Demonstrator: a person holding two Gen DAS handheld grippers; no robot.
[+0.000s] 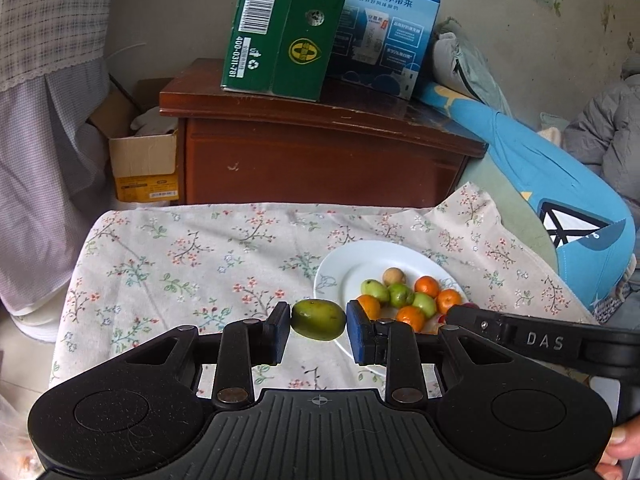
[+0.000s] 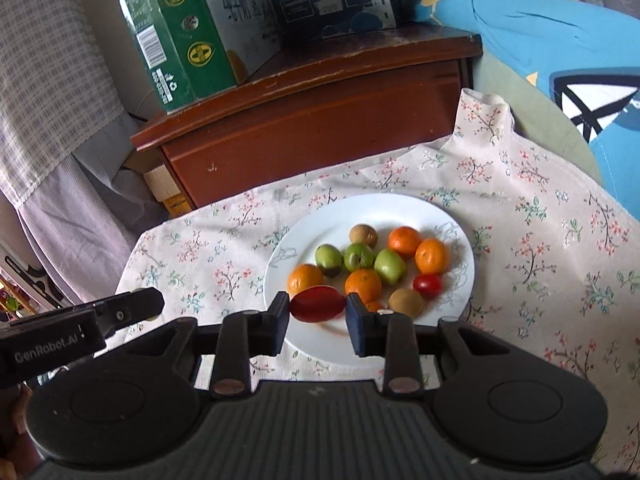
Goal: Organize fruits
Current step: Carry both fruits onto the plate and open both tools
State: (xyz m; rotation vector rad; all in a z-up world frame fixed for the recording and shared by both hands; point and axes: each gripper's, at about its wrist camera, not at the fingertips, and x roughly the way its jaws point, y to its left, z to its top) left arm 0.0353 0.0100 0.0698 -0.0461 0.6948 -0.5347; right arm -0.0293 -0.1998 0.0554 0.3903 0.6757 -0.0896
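A white plate (image 2: 400, 208) on the flowered cloth holds several small oranges (image 2: 430, 256), green fruits (image 2: 390, 266), brown fruits (image 2: 363, 235) and a red tomato (image 2: 427, 285). My left gripper (image 1: 318, 320) is shut on a green fruit (image 1: 318, 319), held above the cloth just left of the plate (image 1: 360, 256). My right gripper (image 2: 318, 306) is shut on an oblong red tomato (image 2: 318, 304), held over the plate's near left part. The left gripper's body (image 2: 80, 320) shows at the left of the right wrist view.
A flowered cloth (image 1: 180, 264) covers the table. Behind it stands a wooden cabinet (image 1: 320, 152) with a green carton (image 1: 284, 28) and a blue carton (image 1: 388, 28). A cardboard box (image 1: 144, 160) sits left, blue bedding (image 1: 560, 184) right.
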